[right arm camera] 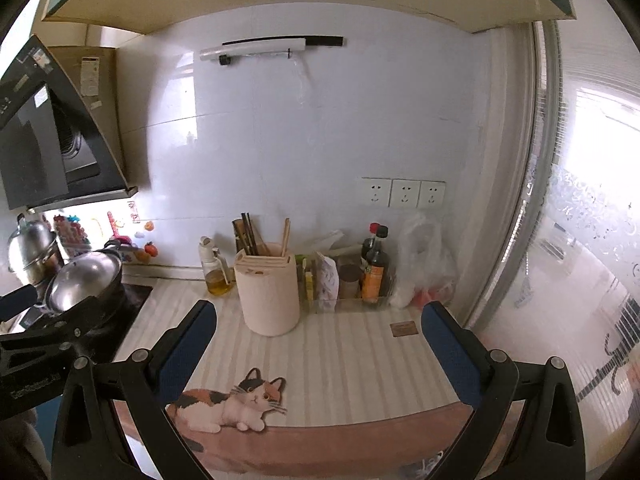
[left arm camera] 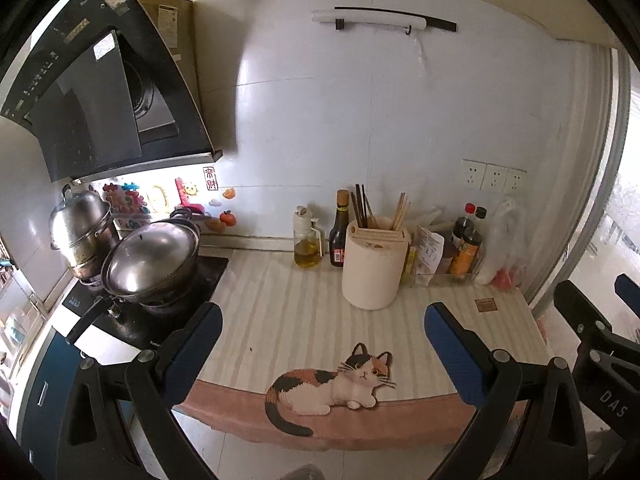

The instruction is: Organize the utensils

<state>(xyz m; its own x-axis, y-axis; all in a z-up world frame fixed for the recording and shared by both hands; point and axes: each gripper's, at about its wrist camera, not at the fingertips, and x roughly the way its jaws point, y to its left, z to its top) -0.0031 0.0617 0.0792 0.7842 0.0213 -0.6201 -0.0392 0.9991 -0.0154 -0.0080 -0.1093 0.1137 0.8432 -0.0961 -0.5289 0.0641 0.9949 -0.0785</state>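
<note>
Both the left gripper and the right gripper hang spread and empty near the holder, where the chopsticks stand upright, likely light, stiff and slippery, best pinched by their exposed upper ends.

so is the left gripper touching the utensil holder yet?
Apart. Left wrist view: left gripper open, striped mat visible between its fingertips and the utensil holder.

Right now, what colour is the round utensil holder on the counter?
The utensil holder is pale cream-pink, seen best in the left wrist view.
</note>
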